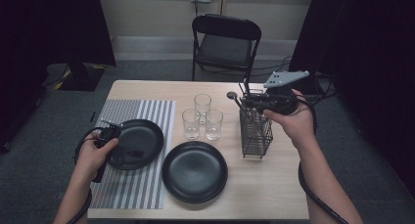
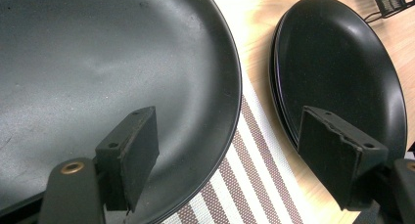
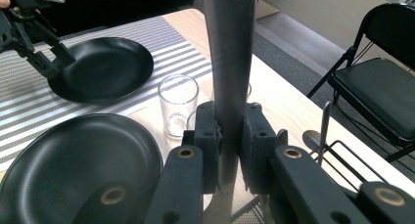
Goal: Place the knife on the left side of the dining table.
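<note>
My right gripper hangs over the black wire cutlery holder at the table's right. In the right gripper view this gripper is shut on a flat dark grey utensil handle that stands upright between the pads. A round-headed utensil leans out of the holder. My left gripper rests low at a black plate on the striped placemat. It stands open, one jaw over the plate, the other beyond its rim.
A second black plate lies on the bare wood at the front centre. Three clear glasses stand grouped behind it. A black folding chair stands past the table's far edge. Dark curtains hang on both sides.
</note>
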A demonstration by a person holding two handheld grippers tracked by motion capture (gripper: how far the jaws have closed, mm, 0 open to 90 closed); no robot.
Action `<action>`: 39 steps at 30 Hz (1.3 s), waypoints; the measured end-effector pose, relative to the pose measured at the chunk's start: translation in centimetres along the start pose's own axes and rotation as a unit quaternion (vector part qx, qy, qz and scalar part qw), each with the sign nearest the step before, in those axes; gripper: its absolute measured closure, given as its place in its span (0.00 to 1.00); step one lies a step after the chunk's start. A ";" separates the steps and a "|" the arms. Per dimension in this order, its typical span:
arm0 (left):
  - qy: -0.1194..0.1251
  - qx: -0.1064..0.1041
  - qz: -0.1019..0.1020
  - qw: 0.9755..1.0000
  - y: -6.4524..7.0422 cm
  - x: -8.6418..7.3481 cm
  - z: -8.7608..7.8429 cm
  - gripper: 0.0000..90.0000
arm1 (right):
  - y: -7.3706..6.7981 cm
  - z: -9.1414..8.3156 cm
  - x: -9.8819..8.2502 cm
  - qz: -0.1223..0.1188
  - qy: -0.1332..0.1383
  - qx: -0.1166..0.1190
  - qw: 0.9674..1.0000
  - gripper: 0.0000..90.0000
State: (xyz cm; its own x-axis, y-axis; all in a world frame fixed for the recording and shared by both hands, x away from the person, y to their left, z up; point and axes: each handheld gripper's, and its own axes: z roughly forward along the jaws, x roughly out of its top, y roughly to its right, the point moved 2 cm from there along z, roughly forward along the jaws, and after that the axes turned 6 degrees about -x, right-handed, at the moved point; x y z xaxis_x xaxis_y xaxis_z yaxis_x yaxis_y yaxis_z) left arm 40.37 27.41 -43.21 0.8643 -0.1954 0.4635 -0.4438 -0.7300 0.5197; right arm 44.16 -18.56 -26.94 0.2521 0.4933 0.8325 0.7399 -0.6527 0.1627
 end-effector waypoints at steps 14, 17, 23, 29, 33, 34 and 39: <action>0.003 0.000 0.001 1.000 0.1 0.0 0.0 0.25 | -0.6 -0.4 1.5 0.002 0.011 0.003 1.000 0.89; 0.004 -0.001 0.000 1.000 0.1 0.0 0.0 0.25 | -0.7 -0.5 1.8 0.001 0.013 0.002 1.000 0.89; 0.005 0.000 0.002 1.000 0.2 0.0 0.0 0.25 | -1.1 -0.6 2.2 0.004 0.018 0.007 1.000 0.89; 0.007 0.000 0.003 1.000 0.3 0.1 -0.1 0.25 | -1.5 -0.6 2.4 0.006 0.022 0.009 1.000 0.89; 0.004 0.001 0.004 1.000 0.3 0.1 -0.1 0.25 | -1.8 -0.7 2.3 0.006 0.023 0.012 1.000 0.89; 0.006 0.003 0.004 1.000 0.4 0.1 -0.1 0.25 | -1.8 -0.7 2.3 0.007 0.024 0.012 1.000 0.89; 0.002 0.000 0.005 1.000 0.5 0.1 -0.1 0.25 | -2.1 -0.8 2.0 0.009 0.028 0.016 0.999 0.89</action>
State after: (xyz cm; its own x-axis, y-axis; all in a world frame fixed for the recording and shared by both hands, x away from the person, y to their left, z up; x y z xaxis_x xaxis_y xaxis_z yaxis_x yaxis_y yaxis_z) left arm 40.19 27.09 -42.88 0.8588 -0.1997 0.4718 -0.4521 -0.7287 0.5145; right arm 42.62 -16.66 -25.17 0.2301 0.4479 0.8640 0.7554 -0.6420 0.1316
